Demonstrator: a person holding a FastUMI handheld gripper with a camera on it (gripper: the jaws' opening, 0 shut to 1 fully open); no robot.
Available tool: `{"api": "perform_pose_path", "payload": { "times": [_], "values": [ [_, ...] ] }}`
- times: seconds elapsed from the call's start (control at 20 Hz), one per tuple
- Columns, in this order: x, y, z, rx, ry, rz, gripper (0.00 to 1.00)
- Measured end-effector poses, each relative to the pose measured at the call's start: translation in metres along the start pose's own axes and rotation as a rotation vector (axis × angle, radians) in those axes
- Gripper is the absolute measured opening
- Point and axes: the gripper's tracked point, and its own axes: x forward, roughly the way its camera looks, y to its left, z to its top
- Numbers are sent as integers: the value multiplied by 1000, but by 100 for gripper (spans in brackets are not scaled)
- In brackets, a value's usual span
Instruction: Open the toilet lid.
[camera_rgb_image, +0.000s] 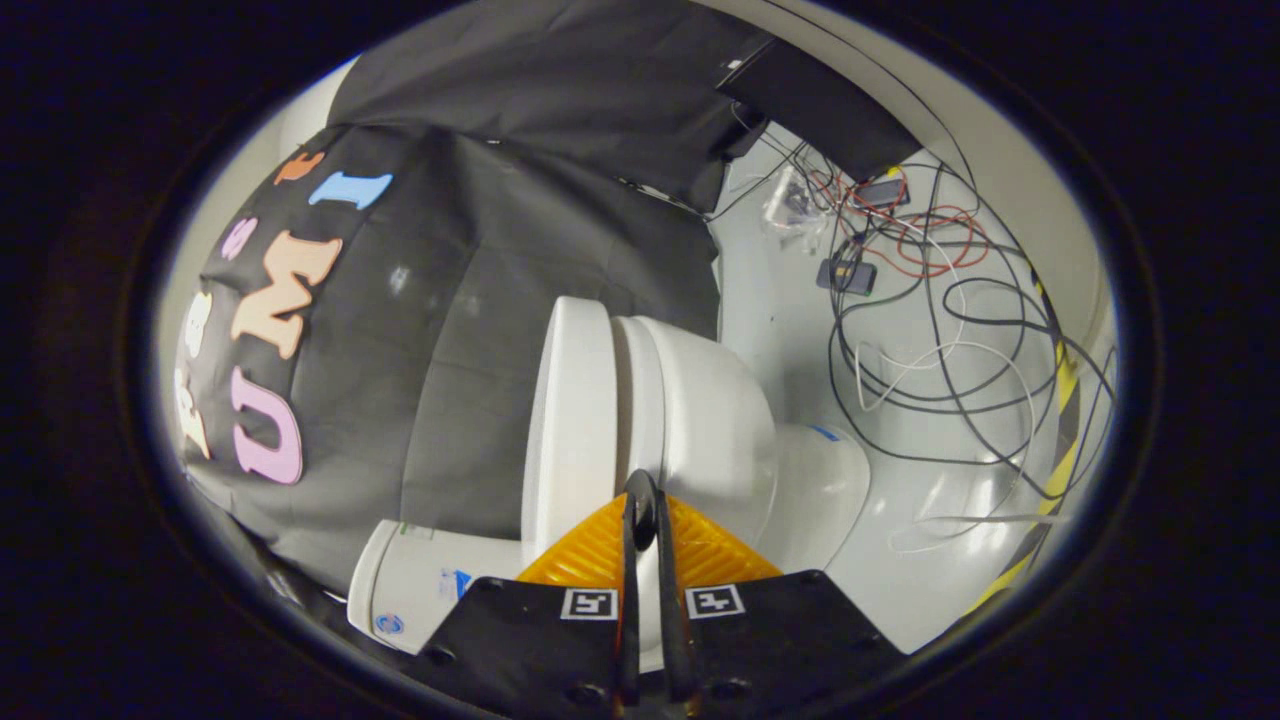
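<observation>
Gripper (641, 500) with its 2 fingers pressed nearly together, tips meeting at the edge of the white toilet (690, 420), pinching nothing clearly. Toilet lid (572, 420) sits just ahead of the tips. Tangled cables (930, 330) lie on the floor (900, 560) beyond.

White toilet (690, 400), yellow-black striped tape (1062, 440), red/black/white cables (930, 300).
</observation>
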Motion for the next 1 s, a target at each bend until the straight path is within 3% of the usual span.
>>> {"api": "perform_pose_path", "payload": {
  "times": [0.3,0.55,0.75,1.0],
  "values": [
    [-12,29,4,-24,-28,59,11],
    [-34,88,11,-192,-59,144,11],
    [-54,156,1,-304,-87,257,11],
    [-74,219,-30,-570,-61,325,11]
  ]
}}
